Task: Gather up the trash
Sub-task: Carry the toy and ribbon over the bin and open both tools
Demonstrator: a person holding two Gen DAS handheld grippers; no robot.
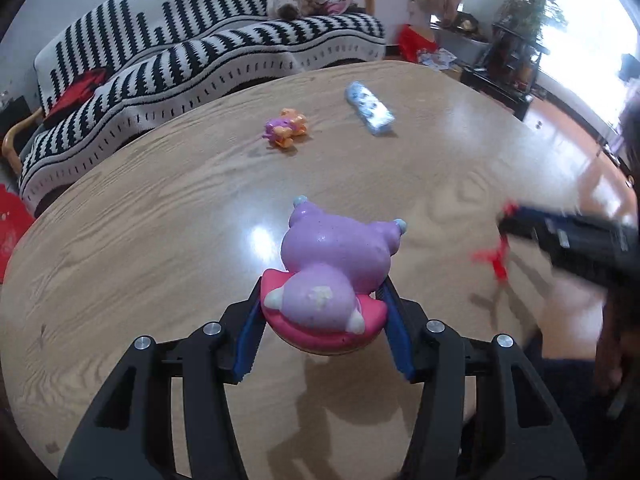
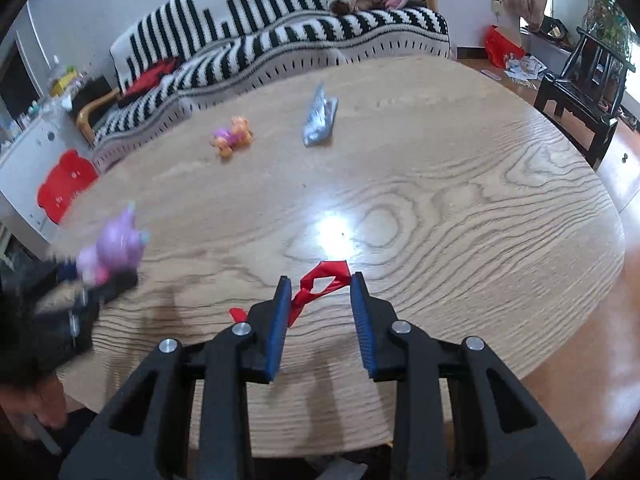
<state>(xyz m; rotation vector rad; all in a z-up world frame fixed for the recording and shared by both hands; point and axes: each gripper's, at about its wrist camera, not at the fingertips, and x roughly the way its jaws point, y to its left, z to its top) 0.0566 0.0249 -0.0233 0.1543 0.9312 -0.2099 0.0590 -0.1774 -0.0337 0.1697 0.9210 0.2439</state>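
Gripping item 1, the purple squishy toy [image 1: 336, 276], the left gripper [image 1: 322, 312] is pinching its pink base between both pads above the table [image 1: 160, 220]. Item 2, the red wrapper scrap [image 2: 320, 286], is lying crumpled and looped on the table between the right gripper [image 2: 320, 292]'s parted fingers; closing squarely on its knotted middle is likely securing it best.

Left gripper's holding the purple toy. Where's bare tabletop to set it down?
Bare wood lies left of the purple toy held by the left gripper, out to the table edge, and between it and the small orange toy. The far right half past the silver wrapper is bare. Crowded: the right gripper over the red scrap.
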